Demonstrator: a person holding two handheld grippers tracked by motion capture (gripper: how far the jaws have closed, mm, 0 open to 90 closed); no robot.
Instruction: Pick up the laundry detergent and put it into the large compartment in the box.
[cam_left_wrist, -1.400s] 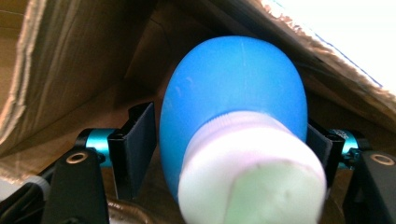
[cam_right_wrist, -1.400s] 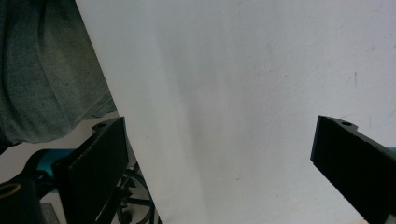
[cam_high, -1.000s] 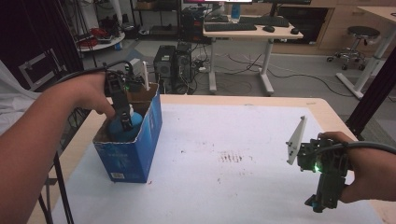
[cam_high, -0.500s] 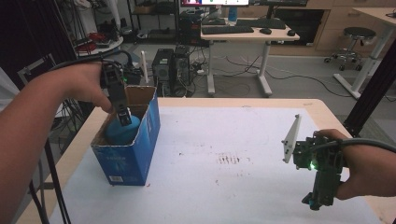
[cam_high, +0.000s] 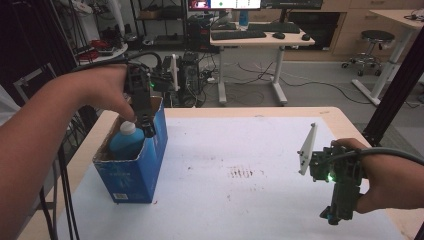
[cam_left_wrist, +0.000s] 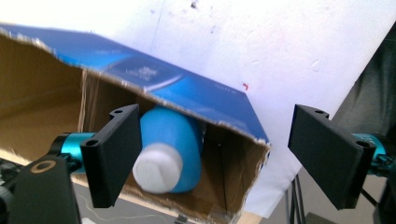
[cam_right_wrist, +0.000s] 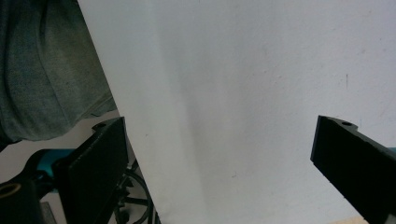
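A blue bottle (cam_high: 125, 142) with a white cap stands inside an open blue cardboard box (cam_high: 142, 172) at the table's left side. My left gripper (cam_high: 148, 131) hangs over the box's far rim, just above and beside the cap. Its jaws have just been opening and stand wide apart. In the left gripper view the bottle (cam_left_wrist: 180, 135) lies below, past the left gripper (cam_left_wrist: 219, 156), and no pad presses on it. My right gripper (cam_high: 334, 216) is held low at the table's right front. In the right gripper view the right gripper (cam_right_wrist: 224, 172) is open over bare white table.
The white table top (cam_high: 240, 150) stretches between the box and my right hand. Its wooden far edge (cam_high: 250, 112) and right edge are close by. A black post (cam_high: 395, 95) rises at the right. Desks, a stool and cables stand on the floor beyond.
My left gripper has let go of the blue bottle and risen out of the box, jaws spreading. The bottle stays in the box. The right hand has kept still.
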